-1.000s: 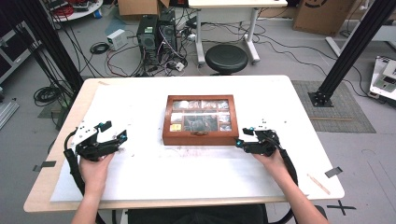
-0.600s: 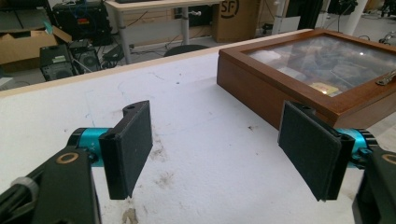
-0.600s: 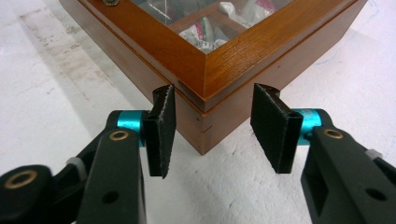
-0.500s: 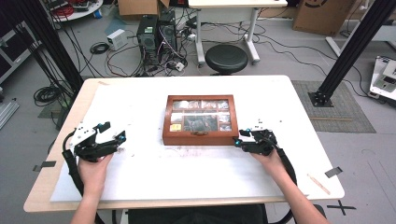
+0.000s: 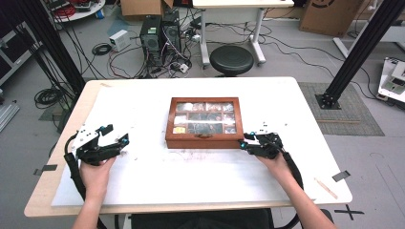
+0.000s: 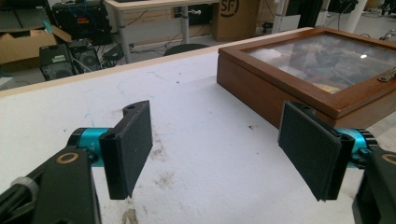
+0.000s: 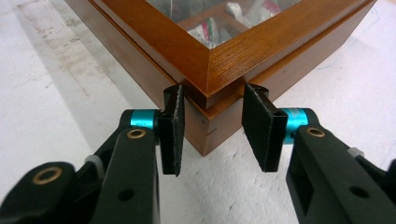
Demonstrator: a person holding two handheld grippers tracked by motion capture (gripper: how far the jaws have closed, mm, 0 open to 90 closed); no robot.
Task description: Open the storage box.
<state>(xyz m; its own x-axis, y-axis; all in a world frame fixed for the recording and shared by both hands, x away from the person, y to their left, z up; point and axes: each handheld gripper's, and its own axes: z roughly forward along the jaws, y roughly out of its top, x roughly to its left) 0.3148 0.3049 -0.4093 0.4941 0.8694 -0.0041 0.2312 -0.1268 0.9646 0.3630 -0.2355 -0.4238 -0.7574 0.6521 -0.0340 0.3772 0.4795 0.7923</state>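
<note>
The right gripper (image 7: 212,128) has closed in, jaws apart astride the glass-lidded brown wooden box's (image 5: 204,123) corner. The left gripper (image 6: 224,149) waits, jaws wide. Opening the lid looks imminent.

Even, bright overhead light falls on the white bench (image 5: 200,181), with only soft shadows under each hand-held gripper. A small glare spot sits on the glass lid (image 6: 362,56) beyond the left hand-held gripper (image 6: 224,154). The high view is soft; the close views are sharper
</note>
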